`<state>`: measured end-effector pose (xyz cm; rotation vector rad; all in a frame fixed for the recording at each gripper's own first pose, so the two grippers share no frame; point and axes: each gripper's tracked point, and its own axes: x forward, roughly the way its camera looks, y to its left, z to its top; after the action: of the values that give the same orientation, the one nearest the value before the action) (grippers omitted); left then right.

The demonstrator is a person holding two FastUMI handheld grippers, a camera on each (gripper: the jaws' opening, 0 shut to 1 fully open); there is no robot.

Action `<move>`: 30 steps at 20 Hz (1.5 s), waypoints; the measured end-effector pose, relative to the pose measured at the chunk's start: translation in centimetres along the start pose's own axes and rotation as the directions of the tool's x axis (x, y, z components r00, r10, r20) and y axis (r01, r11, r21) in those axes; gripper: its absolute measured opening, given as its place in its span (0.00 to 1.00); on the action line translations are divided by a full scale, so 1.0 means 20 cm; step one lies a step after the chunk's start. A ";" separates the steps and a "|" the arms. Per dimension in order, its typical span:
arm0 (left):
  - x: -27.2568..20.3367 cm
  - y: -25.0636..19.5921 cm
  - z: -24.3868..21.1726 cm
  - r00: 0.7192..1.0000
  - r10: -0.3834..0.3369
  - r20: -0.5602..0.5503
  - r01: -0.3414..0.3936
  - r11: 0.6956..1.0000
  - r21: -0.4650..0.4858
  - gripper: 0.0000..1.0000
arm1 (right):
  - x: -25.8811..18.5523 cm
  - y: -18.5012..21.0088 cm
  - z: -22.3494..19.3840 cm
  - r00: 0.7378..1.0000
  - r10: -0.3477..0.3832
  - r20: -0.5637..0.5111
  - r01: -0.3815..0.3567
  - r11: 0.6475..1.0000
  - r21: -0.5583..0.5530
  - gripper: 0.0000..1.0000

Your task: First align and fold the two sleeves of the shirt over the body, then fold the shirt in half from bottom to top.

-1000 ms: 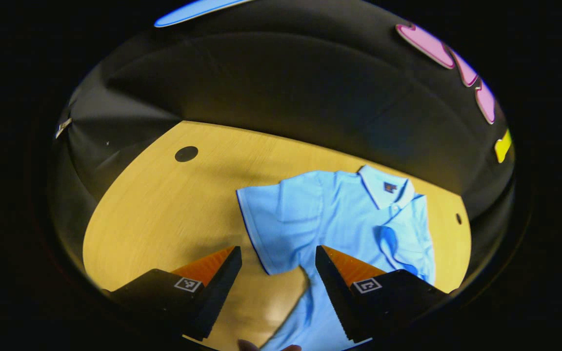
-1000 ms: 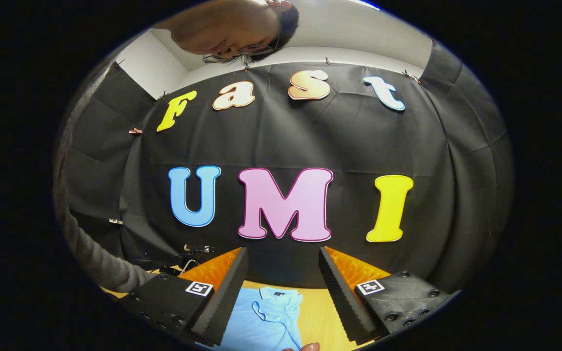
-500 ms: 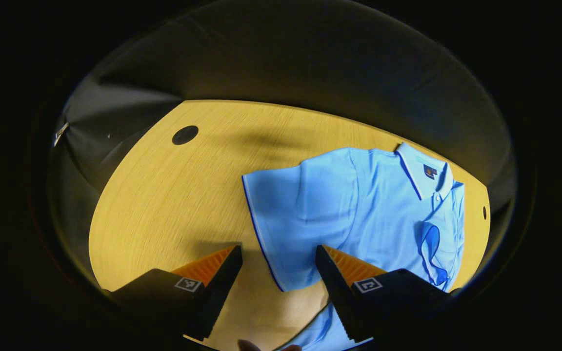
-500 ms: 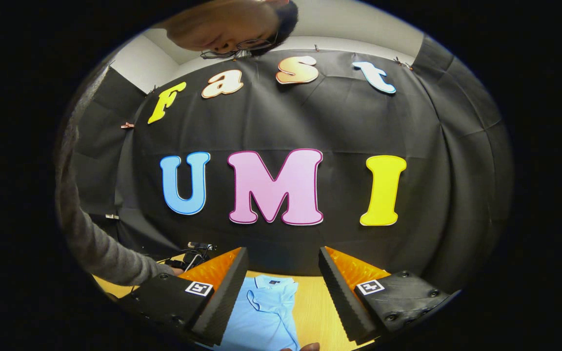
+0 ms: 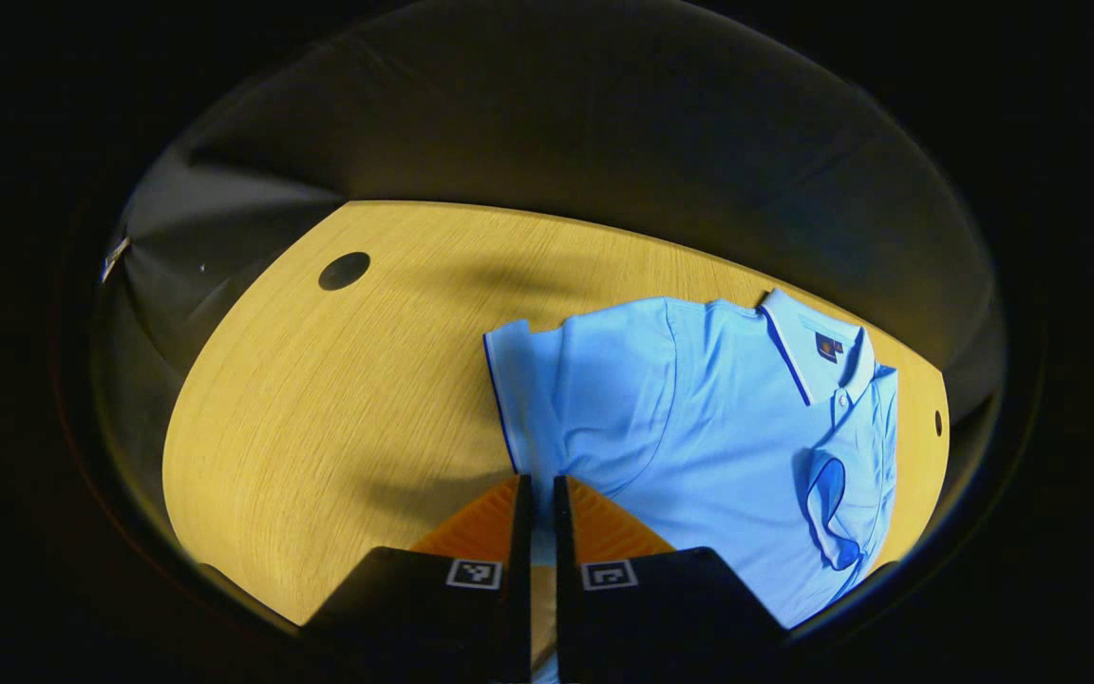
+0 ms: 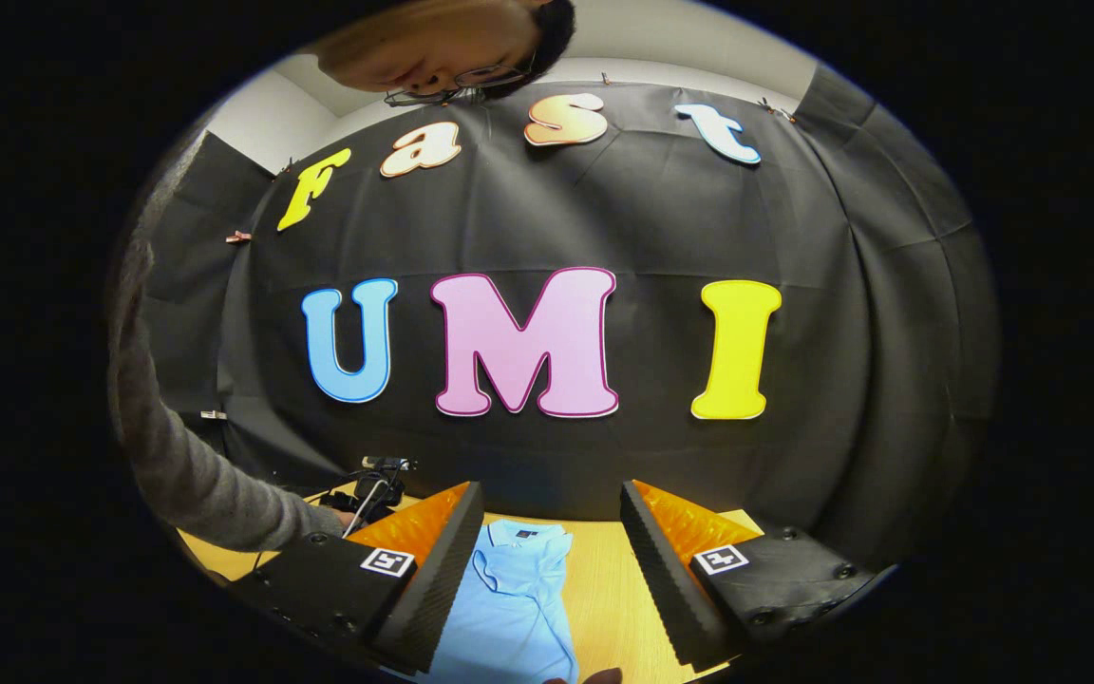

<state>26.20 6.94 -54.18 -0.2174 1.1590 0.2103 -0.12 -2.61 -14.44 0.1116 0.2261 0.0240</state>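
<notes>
Shirt, pale blue with short sleeves and a collar, lies flat on a yellow wood-grain surface, at centre right of the left gripper view. Its collar points to the upper right of the frame. The far sleeve, at lower right, is already turned in over the body and shows a curled loop of cloth. The near sleeve, at centre, lies spread out, its darker blue hem running down toward the bottom of the frame.

The left tool, at bottom centre, is closed to a narrow slit, and a strip of blue cloth shows in that slit, so it appears to pinch the near sleeve's lower edge.

In the right gripper view, the right tool is spread wide and holds nothing. It is tilted up toward the black cloth wall, with the shirt small between its fingers at the bottom of the frame. A grey sleeve of the person reaches in at the left.

The step in hand is probably folding this second sleeve. To do it well, lift the pinched edge only slightly, carry it across toward the shirt's middle, and lay it to match the folded sleeve. The knit looks soft and thin, so it may drag or wrinkle; a slow, low sweep should keep the body flat.
</notes>
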 end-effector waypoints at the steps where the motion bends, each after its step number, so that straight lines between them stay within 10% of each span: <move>1: 0.00 0.00 0.01 1.000 -0.005 0.006 0.005 1.000 -0.020 0.13 | 0.00 -0.01 -0.01 1.000 0.000 -0.003 0.000 1.000 0.001 0.91; 9: -0.03 0.00 0.03 0.997 -0.059 0.040 0.062 0.994 -0.087 0.06 | -0.01 -0.01 -0.05 1.000 0.005 -0.026 -0.005 1.000 0.003 0.91; 20: -0.30 -0.33 0.21 0.959 -0.188 0.213 0.175 0.981 0.081 0.06 | -0.03 -0.04 -0.08 0.999 -0.007 -0.046 0.008 1.000 0.027 0.91; 30: -0.57 -0.96 -0.06 0.896 -0.410 0.171 0.304 0.846 0.438 0.06 | -0.08 -0.08 -0.10 0.997 -0.035 -0.066 0.038 0.998 0.047 0.91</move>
<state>26.06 -12.38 -43.03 -0.0370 0.8559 -0.3289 -2.19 -3.98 -16.21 0.1551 0.2935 -0.0145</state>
